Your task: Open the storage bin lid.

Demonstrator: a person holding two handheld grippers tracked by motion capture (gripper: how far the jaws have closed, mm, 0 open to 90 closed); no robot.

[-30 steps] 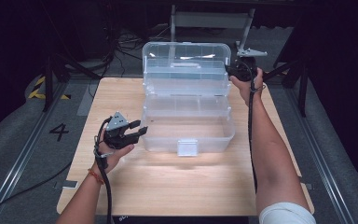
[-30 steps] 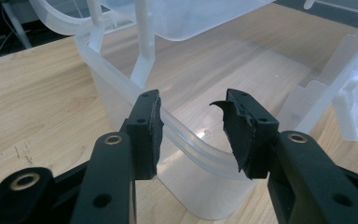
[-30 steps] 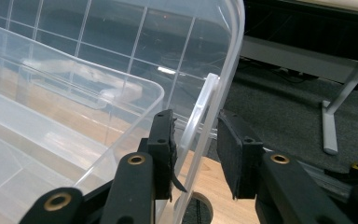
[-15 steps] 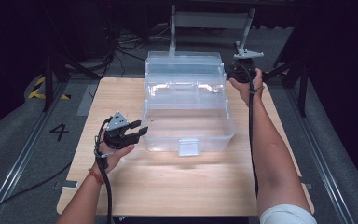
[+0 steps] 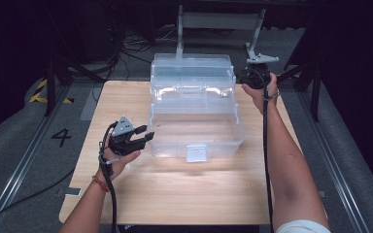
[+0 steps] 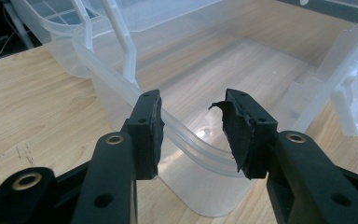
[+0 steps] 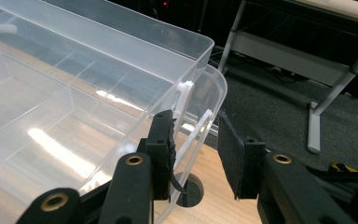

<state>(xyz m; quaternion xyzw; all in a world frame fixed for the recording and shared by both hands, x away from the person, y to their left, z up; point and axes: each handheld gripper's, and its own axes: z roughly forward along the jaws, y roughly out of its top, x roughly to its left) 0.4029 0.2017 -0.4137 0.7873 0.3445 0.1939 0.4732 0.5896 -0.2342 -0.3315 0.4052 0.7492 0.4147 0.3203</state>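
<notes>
Your right gripper (image 7: 196, 154) – jaws just eased apart, nothing pinched – straddles the far-right rim of the clear toolbox (image 5: 194, 111) at table centre, while your left gripper (image 6: 193, 133) (released too) brackets the near-left rim – box between both.

The clear plastic box (image 5: 196, 128) takes up the middle of the wooden table (image 5: 184, 194) and blocks any straight path between the two sides. Its raised tray (image 5: 192, 77) stands over the far half, closing off the way above the far edge. The near strip of tabletop in front of the box is bare and wide enough for a hand to cross. Left of the box a band of bare wood runs near to far, though the left gripper (image 5: 135, 138) sits at the box's near-left corner, its jaws astride the rim (apart, not pressing). On the right, the right gripper (image 5: 250, 77) and forearm fill the narrow margin. Beyond the far edge, a metal stand (image 5: 221, 22) hems in the approach.
</notes>
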